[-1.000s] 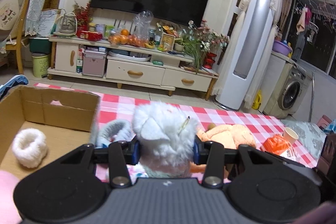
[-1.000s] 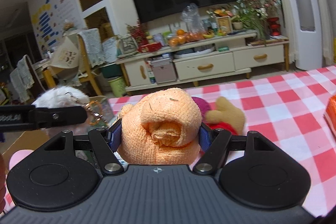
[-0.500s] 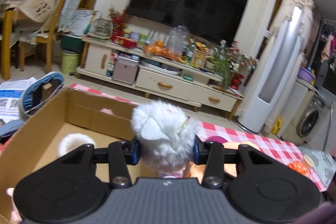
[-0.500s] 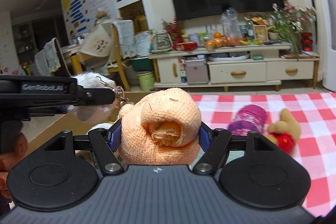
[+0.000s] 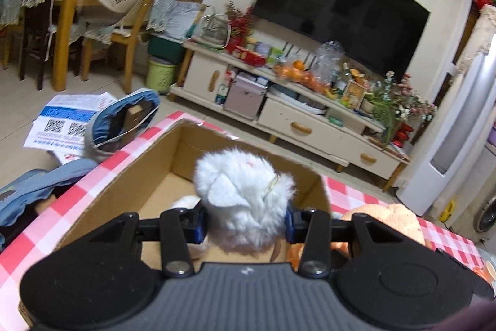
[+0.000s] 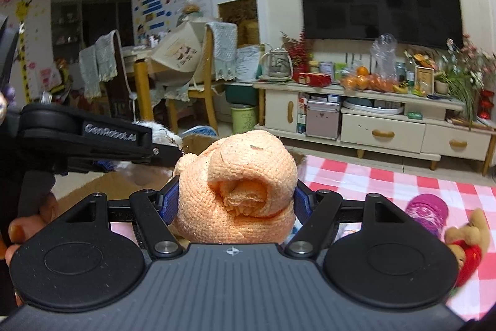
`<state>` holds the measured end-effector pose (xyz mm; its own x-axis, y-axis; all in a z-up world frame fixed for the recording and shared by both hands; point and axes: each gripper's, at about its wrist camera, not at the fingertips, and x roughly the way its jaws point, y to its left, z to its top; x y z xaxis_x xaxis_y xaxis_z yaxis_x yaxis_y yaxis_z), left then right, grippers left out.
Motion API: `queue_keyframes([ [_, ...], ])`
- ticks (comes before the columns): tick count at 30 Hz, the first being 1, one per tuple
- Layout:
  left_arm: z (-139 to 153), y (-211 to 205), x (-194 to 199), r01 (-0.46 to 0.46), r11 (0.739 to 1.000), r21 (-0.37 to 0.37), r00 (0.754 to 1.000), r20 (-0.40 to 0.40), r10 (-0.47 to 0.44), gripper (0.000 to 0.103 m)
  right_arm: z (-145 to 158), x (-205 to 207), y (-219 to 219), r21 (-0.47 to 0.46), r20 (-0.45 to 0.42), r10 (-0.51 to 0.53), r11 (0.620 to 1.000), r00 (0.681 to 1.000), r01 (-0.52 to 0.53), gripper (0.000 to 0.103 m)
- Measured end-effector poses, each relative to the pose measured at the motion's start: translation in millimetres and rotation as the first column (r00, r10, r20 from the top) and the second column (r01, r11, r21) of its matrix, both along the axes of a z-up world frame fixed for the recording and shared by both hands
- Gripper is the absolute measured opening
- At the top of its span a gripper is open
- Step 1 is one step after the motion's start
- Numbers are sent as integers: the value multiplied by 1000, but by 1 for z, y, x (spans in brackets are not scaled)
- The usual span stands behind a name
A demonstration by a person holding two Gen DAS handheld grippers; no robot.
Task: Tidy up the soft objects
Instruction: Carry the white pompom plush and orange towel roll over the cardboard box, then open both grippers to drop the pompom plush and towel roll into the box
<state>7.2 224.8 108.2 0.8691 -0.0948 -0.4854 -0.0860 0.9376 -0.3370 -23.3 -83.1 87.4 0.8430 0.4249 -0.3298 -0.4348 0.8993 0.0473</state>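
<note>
You are in the drop-off step: both loads are up off the table and carried at the box, the landmark for this note. Left of the box, blue bags and printed sheets lie on the floor, no concern of yours. Your left gripper is clamped on the white plush, jaws pressed into its fur on both sides; the plush hangs over the box's open top, inside the far wall. Below it, on the box floor, a white fluffy item already lies, partly hidden by the finger. Next move for this hand, as I judge it: lower a little, then spread the jaws so the plush falls beside that item rather than on the rim. Right of the box, your right gripper is closed on the orange knit, which bulges between the jaws and sits near the box's right wall; it needs to go leftward over the opening before release. Farther right of the box, a purple item and a bear wait on the checked cloth.
</note>
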Motion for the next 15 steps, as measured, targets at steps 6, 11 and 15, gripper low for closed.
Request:
queue_keyframes([
  [6,-6,9,2,-31,999,14,999,-34,31,43,-2,3,0,-28,-9,17,999,1000,-17,89],
  [11,-9,10,5,-51,998,28,997,-63,53,44,2,4,-1,-29,-18,24,999,1000,-24,93],
  [15,-10,12,7,-73,997,35,994,-83,76,47,3,4,1,-19,-21,33,999,999,-33,99],
])
